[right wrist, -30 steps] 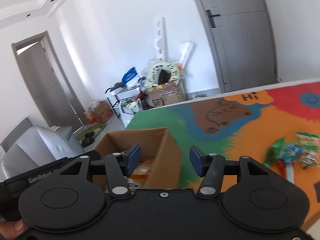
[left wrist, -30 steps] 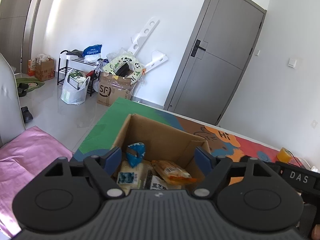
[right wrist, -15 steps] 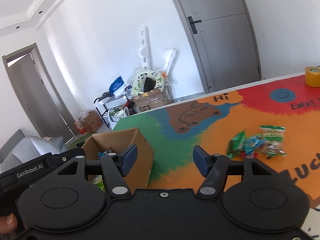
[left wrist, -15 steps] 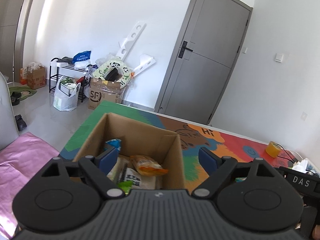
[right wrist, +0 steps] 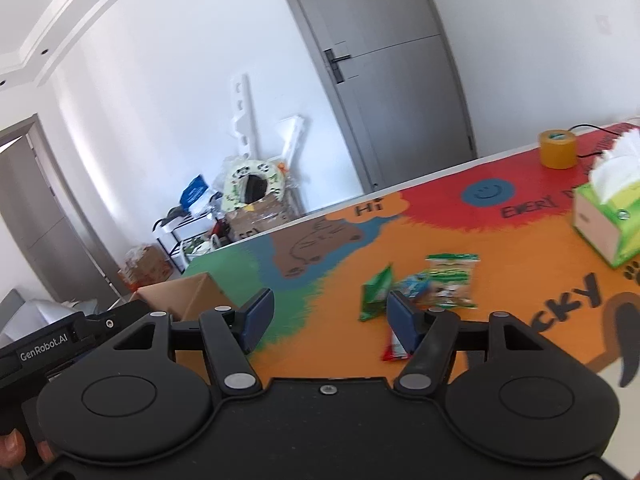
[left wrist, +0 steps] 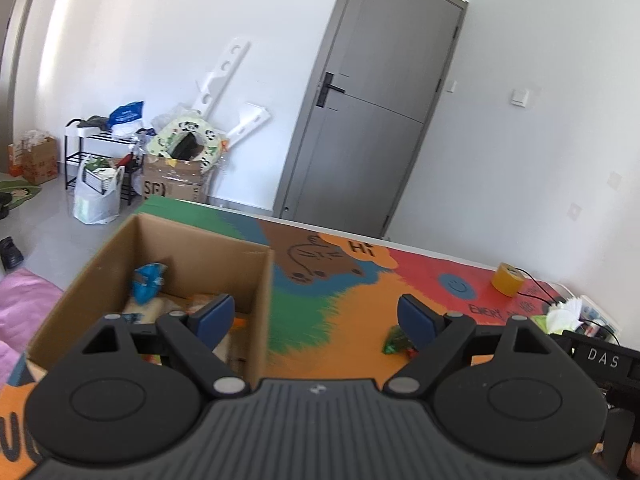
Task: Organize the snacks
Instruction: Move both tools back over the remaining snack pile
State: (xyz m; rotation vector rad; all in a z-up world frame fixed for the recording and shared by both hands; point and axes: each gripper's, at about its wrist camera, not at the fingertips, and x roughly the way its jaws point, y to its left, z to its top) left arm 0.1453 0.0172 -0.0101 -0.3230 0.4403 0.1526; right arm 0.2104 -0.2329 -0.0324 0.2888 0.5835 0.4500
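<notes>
A brown cardboard box (left wrist: 200,248) stands at the table's left end and holds several snack packets, one of them blue (left wrist: 147,282). The box also shows in the right wrist view (right wrist: 196,300). My left gripper (left wrist: 316,320) is open and empty, above the box's right wall. My right gripper (right wrist: 330,318) is open and empty, above the mat just left of a small pile of snacks: a green packet (right wrist: 374,294), a blue one (right wrist: 416,286), a green-and-white one (right wrist: 452,276) and a red one (right wrist: 396,346). A green packet (left wrist: 394,340) shows by the left gripper's right finger.
The table carries a colourful mat (right wrist: 440,216). A green tissue box (right wrist: 608,216) and a roll of yellow tape (right wrist: 557,148) stand at the right. A grey door (left wrist: 372,120), cartons and a rack (left wrist: 100,148) are beyond the table.
Both grippers have swung to the right, away from the box and toward the snack pile. The box has slid to the left in both views. Both stay open and empty.
</notes>
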